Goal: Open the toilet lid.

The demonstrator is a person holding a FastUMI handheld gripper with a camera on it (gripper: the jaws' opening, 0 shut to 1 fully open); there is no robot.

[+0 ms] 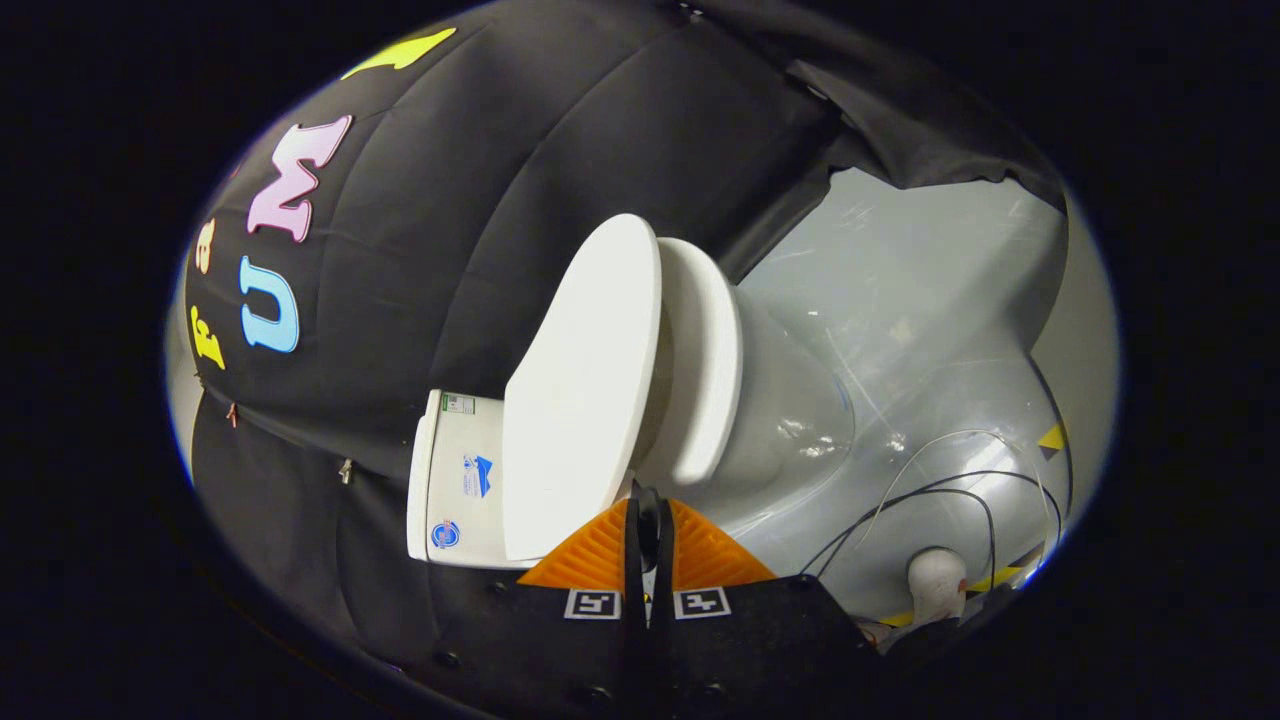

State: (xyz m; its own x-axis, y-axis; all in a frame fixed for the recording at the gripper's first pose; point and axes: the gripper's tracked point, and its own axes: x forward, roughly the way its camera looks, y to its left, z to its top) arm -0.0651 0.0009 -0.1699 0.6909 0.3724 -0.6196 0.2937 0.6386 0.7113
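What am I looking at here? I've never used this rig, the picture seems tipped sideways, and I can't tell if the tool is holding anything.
The picture comes from a fisheye camera riding on a hand-held two-finger tool, looking forward along its fingers, so the scene appears rolled sideways. The two fingers sit pressed close together with nothing between them, their tips right by the edge of the lid. Just ahead is a white ceramic toilet on a glossy grey floor. Its smooth white plastic lid is raised off the white seat ring and leans towards the white cistern. Thin cables trail across the floor beside the bowl. Black cloth forms the booth wall behind.
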